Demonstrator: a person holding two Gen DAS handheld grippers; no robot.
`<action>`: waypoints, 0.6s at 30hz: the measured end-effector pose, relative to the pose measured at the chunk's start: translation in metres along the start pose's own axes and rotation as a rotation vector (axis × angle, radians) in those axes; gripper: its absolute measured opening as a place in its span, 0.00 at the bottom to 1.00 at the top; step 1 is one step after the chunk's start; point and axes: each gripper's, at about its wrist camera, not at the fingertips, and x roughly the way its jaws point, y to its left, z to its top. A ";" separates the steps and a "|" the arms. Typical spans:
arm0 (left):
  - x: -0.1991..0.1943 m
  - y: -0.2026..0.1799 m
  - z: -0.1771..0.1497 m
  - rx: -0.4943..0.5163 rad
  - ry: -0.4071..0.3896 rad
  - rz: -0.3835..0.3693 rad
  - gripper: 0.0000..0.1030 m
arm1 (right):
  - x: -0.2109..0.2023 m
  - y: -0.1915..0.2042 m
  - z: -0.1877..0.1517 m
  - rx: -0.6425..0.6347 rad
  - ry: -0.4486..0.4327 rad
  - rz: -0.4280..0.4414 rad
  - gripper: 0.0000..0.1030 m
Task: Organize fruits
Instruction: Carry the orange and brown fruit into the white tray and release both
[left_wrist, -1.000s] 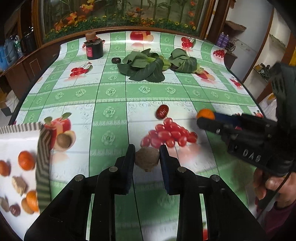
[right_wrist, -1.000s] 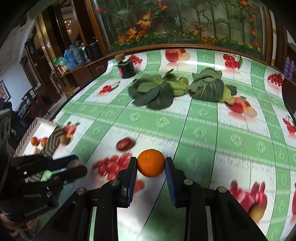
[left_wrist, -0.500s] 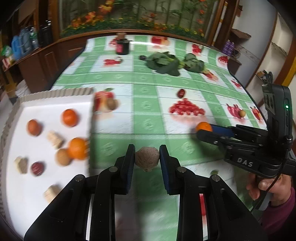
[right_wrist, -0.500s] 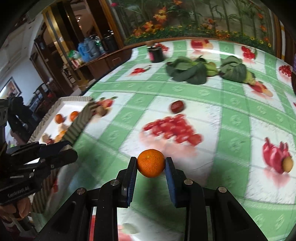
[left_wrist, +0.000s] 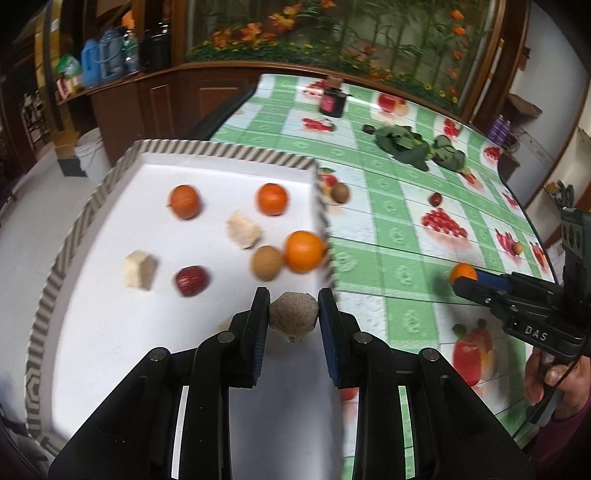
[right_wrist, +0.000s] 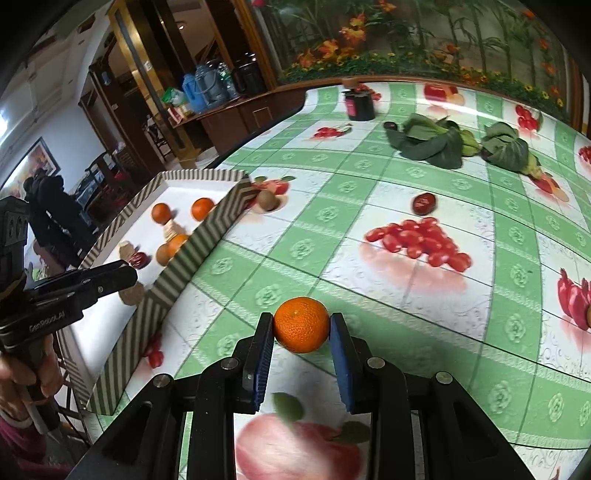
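My left gripper (left_wrist: 293, 319) is shut on a brown kiwi (left_wrist: 293, 314) and holds it above the near right part of the white tray (left_wrist: 110, 332) with the striped rim. The tray holds several oranges, a kiwi (left_wrist: 266, 263), a red fruit (left_wrist: 191, 280) and pale chunks. My right gripper (right_wrist: 301, 332) is shut on an orange (right_wrist: 301, 324) above the green checked tablecloth, right of the tray (right_wrist: 207, 236). The right gripper also shows in the left wrist view (left_wrist: 463, 280); the left gripper shows in the right wrist view (right_wrist: 125, 282).
A dark red fruit (right_wrist: 423, 203) and a kiwi (right_wrist: 266, 199) lie on the tablecloth. Leafy greens (right_wrist: 432, 142) and a dark jar (right_wrist: 360, 103) stand farther back. The table's edge drops off left of the tray. A person stands in the room beyond.
My left gripper has carried the kiwi left from the tablecloth to above the tray. My right gripper has carried the orange left and nearer the tray.
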 end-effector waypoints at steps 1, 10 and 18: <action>-0.002 0.005 -0.002 -0.007 -0.003 0.009 0.25 | 0.001 0.005 0.000 -0.008 0.002 0.005 0.29; -0.014 0.043 -0.010 -0.049 -0.013 0.073 0.25 | 0.008 0.051 0.010 -0.088 0.002 0.070 0.29; -0.022 0.064 -0.017 -0.065 -0.016 0.100 0.25 | 0.023 0.104 0.021 -0.194 0.018 0.135 0.28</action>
